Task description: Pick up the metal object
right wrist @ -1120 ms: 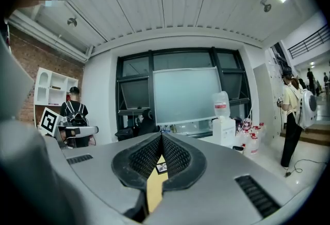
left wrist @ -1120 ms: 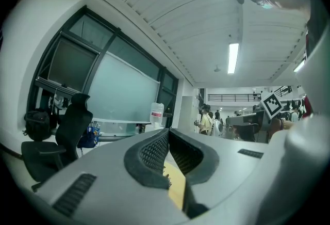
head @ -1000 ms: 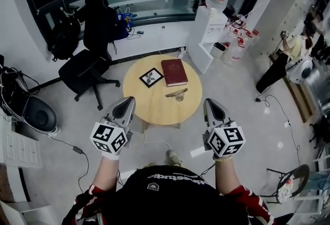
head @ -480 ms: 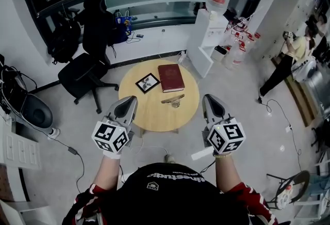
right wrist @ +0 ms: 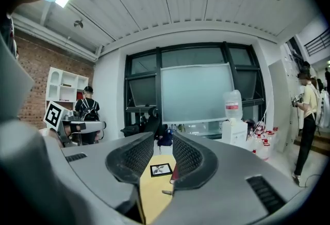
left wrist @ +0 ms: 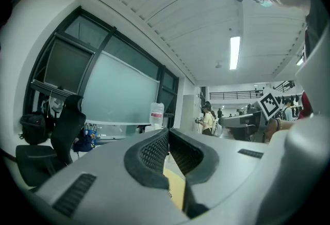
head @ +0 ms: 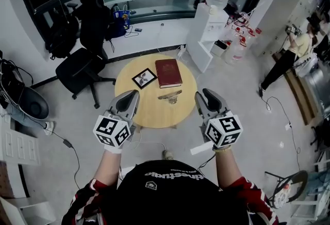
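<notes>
Table (head: 138, 108): book (head: 168, 73), framed picture (head: 144, 78) beside metal object (head: 170, 96) | right tool (head: 205, 97) just spreading, empty | left tool (head: 132, 97) pressed together

1. Round table (head: 149, 110): near half bare up to the metal object (head: 170, 96), open from the near edge.
2. Red book (head: 168, 73), framed picture (head: 144, 78) fill its far half.
3. Office chair (head: 77, 69) stands near its left side.

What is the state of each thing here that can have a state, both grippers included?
left gripper: shut, empty.
right gripper: open, its jaws have just been opening, nothing between them.
metal object: lying on the round table, untouched.
red book: closed, lying flat.
picture frame: lying flat, face up.
</notes>
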The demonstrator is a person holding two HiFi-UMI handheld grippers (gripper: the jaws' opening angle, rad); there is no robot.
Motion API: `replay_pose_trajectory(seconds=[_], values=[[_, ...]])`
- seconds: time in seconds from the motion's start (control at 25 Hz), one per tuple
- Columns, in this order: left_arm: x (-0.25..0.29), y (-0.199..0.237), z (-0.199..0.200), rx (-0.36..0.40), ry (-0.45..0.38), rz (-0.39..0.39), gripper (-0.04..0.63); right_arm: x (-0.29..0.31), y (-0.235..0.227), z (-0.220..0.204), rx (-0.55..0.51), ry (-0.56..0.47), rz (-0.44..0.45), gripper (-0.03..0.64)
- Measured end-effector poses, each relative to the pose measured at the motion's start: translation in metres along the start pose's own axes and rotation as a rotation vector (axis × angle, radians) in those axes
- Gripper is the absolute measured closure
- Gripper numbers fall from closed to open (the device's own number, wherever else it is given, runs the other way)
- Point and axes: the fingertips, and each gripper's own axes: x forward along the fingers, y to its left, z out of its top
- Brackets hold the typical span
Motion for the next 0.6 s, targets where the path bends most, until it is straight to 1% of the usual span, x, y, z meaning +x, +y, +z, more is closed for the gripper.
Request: replay_pose_trajectory(seconds=[0.24, 0.6], values=[[0.014, -0.007, -0.003, 0.023, 0.002, -0.004, 0.577, 0.017, -0.013, -0.021, -0.102, 0.062, 0.018, 0.494], [0.018, -0.013, -0.024, 0.032, 0.037, 0.036, 0.577, 0.044, -0.028, -0.079, -0.175, 0.167, 0.091, 0.494]])
